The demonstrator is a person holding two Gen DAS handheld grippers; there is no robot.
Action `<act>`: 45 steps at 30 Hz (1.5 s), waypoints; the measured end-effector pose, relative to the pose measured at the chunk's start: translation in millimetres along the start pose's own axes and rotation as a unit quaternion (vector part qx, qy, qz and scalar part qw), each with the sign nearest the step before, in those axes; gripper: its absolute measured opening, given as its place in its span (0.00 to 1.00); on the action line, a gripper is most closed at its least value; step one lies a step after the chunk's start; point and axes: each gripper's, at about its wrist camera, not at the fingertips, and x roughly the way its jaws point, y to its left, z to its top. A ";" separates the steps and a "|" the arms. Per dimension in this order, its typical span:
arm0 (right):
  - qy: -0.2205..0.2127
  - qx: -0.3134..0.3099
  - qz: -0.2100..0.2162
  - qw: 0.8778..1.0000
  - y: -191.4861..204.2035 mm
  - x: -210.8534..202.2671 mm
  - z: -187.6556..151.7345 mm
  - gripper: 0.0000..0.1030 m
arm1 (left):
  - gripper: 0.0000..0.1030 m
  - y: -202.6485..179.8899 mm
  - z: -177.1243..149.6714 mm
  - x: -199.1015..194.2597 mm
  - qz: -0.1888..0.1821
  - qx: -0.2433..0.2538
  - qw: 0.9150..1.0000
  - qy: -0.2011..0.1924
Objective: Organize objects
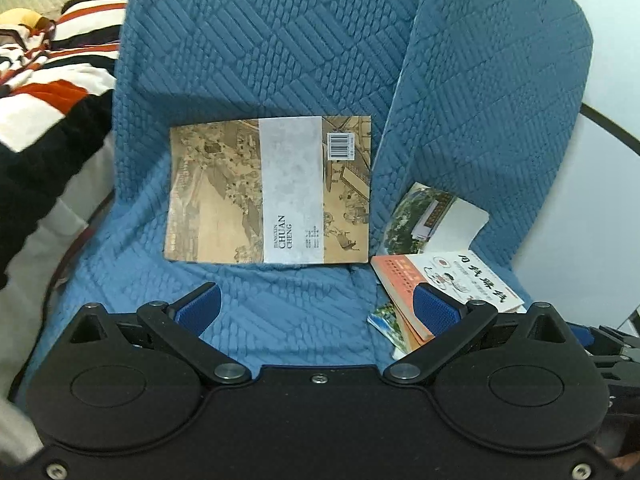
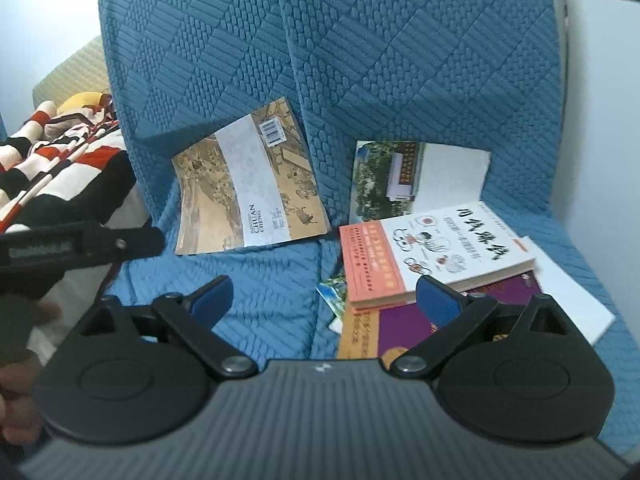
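Hovering with fingers spread wide and empty, the left gripper (image 1: 318, 306) and right gripper (image 2: 324, 294) look ready to start gathering books. Beyond the right gripper's right finger lies the white-and-orange book (image 2: 436, 254) topping a loose pile; farther ahead of both, the "Chuan Cheng" book (image 1: 268, 190) leans against the blue sofa backrest (image 1: 280, 40), likely the next pickup.

Black tool (image 1: 318, 308) bodies, blue pads (image 2: 434, 300), silver screws.
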 end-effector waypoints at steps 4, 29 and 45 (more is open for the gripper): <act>0.007 -0.002 0.013 1.000 -1.7 26.2 7.3 0.92 | 0.99 5.4 9.6 31.9 0.006 0.005 1.000 0.012; -0.086 -0.210 -0.038 0.973 82.8 159.3 77.3 0.37 | 0.43 90.1 83.2 121.4 0.072 -0.079 0.994 0.038; -0.120 -0.282 -0.148 0.940 128.6 179.7 99.9 0.37 | 0.43 112.1 79.6 121.2 0.072 -0.119 0.989 0.049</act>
